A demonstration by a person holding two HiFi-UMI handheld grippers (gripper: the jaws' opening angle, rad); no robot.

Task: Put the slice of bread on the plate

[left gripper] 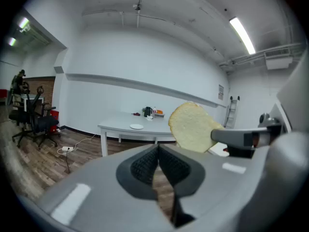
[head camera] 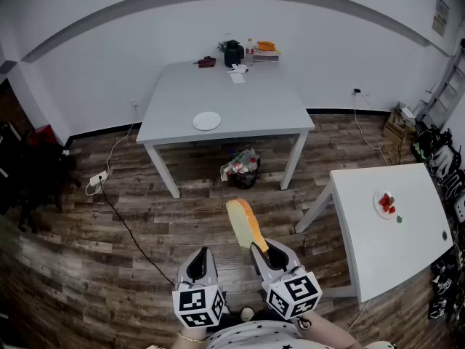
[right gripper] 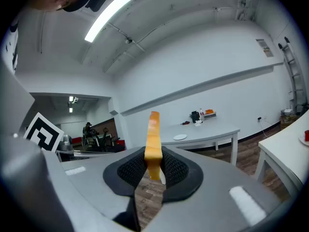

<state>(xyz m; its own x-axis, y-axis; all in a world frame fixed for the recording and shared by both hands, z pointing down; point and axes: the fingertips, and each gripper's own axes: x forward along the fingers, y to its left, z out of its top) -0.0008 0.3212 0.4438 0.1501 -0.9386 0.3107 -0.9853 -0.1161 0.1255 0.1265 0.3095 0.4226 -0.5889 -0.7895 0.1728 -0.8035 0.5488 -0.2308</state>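
My right gripper (head camera: pixel 256 247) (right gripper: pixel 153 169) is shut on a slice of bread (head camera: pixel 245 223) (right gripper: pixel 153 144), held upright on edge over the wooden floor. From the left gripper view the same bread (left gripper: pixel 191 127) shows its pale face, off to the right. Beside it at the left, my left gripper (head camera: pixel 201 256) (left gripper: pixel 158 159) is shut with nothing between its pads. A small white plate (head camera: pixel 206 121) (right gripper: pixel 180 137) (left gripper: pixel 136 126) lies near the front edge of the far grey table (head camera: pixel 218 99), well ahead of both grippers.
At the table's far edge stand a dark kettle (head camera: pixel 233 53), a bottle and an orange item. A bag (head camera: pixel 241 169) lies on the floor under it. A white table (head camera: pixel 396 224) at the right carries a plate of strawberries (head camera: pixel 386 203). A cable and power strip (head camera: pixel 96 180) run across the floor at left.
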